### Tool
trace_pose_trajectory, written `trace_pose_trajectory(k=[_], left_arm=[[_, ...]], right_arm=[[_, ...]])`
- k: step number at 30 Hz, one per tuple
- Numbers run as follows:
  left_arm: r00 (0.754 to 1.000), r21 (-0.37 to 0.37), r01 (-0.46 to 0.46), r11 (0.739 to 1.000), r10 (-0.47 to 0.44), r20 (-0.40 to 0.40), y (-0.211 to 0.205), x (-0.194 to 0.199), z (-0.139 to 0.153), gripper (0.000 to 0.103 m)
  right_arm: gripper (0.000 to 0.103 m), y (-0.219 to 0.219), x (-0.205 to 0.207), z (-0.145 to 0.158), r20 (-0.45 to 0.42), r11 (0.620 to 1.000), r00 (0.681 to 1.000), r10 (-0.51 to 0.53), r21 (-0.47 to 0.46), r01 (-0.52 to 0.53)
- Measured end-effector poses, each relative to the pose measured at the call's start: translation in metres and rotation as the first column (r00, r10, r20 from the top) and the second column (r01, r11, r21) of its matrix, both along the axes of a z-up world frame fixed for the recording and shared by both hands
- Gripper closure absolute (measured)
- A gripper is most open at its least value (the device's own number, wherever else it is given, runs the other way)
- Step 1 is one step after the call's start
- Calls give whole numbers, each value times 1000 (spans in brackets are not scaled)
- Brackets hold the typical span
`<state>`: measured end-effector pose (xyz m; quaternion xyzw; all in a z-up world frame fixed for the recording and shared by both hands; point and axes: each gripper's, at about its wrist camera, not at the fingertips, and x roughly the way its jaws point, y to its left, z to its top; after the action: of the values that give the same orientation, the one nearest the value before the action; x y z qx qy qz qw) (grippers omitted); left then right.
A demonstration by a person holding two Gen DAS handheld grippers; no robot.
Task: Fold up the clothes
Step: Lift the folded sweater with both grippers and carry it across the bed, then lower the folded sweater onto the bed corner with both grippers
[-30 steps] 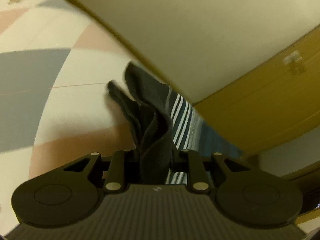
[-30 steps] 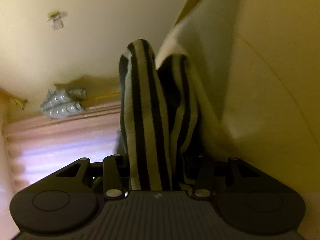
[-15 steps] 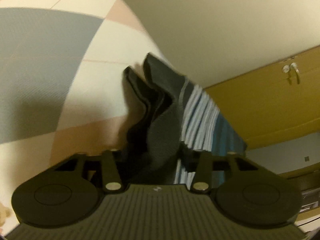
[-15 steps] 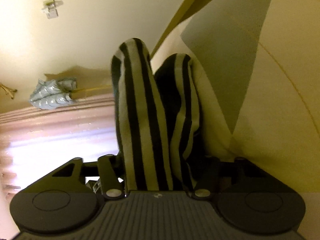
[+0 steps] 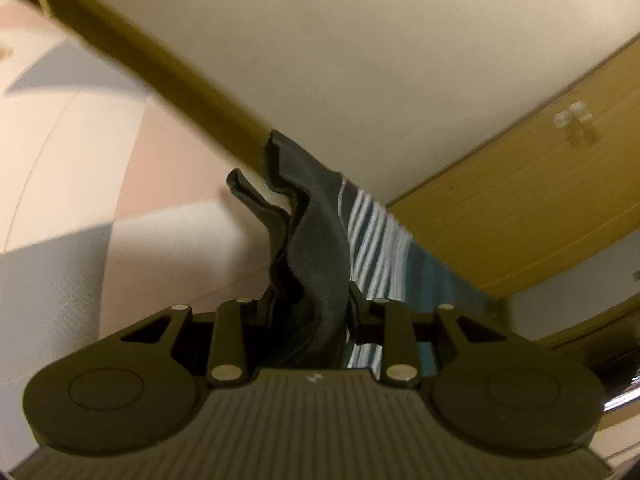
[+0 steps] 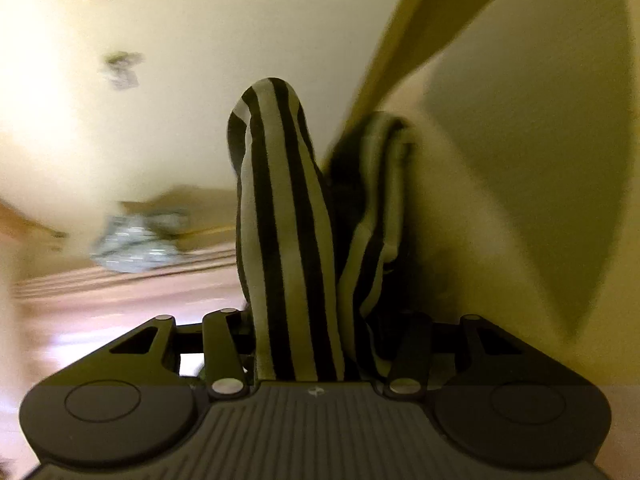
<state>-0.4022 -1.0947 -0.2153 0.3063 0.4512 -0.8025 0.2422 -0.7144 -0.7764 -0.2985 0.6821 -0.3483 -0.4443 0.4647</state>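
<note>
We hold one striped garment (image 5: 372, 240) up between two sets of tongs.

Our left tongs (image 5: 308, 304) are closed tight on a bunched dark hem edge, white and teal stripes trailing off to the right. Our right tongs (image 6: 320, 320) pinch a fold of black and pale stripes (image 6: 280, 220) that rises ahead of them. A patterned bed cover (image 5: 80, 160) lies behind, with a wooden door (image 5: 540, 200) farther back.
</note>
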Motion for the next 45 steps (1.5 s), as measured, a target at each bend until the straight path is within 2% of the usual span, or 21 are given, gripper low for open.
trace_pose_trajectory(k=[2, 4, 7, 10, 13, 15, 19, 20, 21, 22, 24, 26, 28, 31, 32, 33, 35, 36, 40, 42, 45], left_arm=[[999, 21, -29, 999, 28, 27, -1, -1, -13, 63], [998, 15, -53, 998, 53, 26, -1, -5, -7, 62], [993, -76, -93, 993, 98, 61, 3, -10, 25, 62], [981, -165, -177, 970, 187, 43, 14, 17, 63, 62], [972, -212, -228, 950, 235, 7, 41, 33, 87, 62], [977, -250, -208, 946, 212, -11, 68, 46, 96, 62], [995, -290, -79, 954, 93, 37, 115, 22, 70, 62], [995, -290, -61, 955, 81, 57, 118, 17, 59, 62], [993, -294, -67, 953, 92, 74, 120, 15, 46, 63], [990, -293, -84, 952, 113, 84, 118, 18, 31, 68], [983, -292, -117, 949, 153, 104, 114, 24, 4, 87], [978, -302, -129, 945, 171, 118, 106, 28, -9, 96], [976, -296, -146, 944, 187, 113, 103, 32, -9, 96], [963, -326, -153, 933, 215, 162, 113, 22, 19, 96], [958, -353, -141, 925, 217, 185, 123, 16, 35, 89], [958, -383, -123, 916, 210, 194, 140, 10, 48, 84], [973, -391, -96, 915, 170, 159, 178, -2, 71, 79], [980, -388, -84, 918, 147, 137, 200, -8, 82, 77], [992, -362, -55, 931, 92, 86, 274, -41, 95, 76], [990, -346, -65, 936, 104, 93, 293, -58, 86, 77], [983, -352, -121, 928, 162, 90, 295, -79, 72, 77]], right_arm=[[52, 0, -1, 6, -50, 999, 998, 36, 33, -35], [44, 1, -3, 28, -189, 995, 979, 82, 67, -71], [39, 10, -4, 66, -446, 990, 884, 140, 88, -112], [39, 18, -5, 105, -668, 982, 720, 188, 119, -146], [45, 26, -6, 144, -838, 973, 499, 222, 158, -169], [47, 25, -2, 163, -910, 964, 343, 235, 174, -199], [52, -14, 19, 138, -953, 917, 92, 289, 248, -311], [52, -14, 28, 126, -944, 901, 52, 326, 294, -320], [52, -15, 31, 114, -933, 888, 39, 357, 326, -326], [52, -17, 27, 102, -922, 878, 54, 384, 347, -331], [52, -13, 15, 83, -901, 871, 132, 413, 348, -346], [52, -6, 13, 75, -898, 874, 169, 407, 330, -357], [52, -5, 7, 70, -889, 879, 207, 408, 321, -353], [52, -8, -11, 79, -850, 890, 326, 415, 304, -340], [51, -15, -21, 87, -839, 897, 361, 407, 292, -333], [51, -16, -25, 97, -841, 903, 372, 392, 275, -331], [52, -21, -21, 131, -878, 900, 321, 355, 228, -371], [52, -19, -22, 142, -895, 888, 280, 347, 218, -405], [52, -6, 11, 166, -930, 783, 51, 364, 275, -558], [52, -10, 27, 166, -932, 745, -12, 362, 297, -598], [52, -21, 24, 154, -930, 705, -59, 364, 316, -634]])
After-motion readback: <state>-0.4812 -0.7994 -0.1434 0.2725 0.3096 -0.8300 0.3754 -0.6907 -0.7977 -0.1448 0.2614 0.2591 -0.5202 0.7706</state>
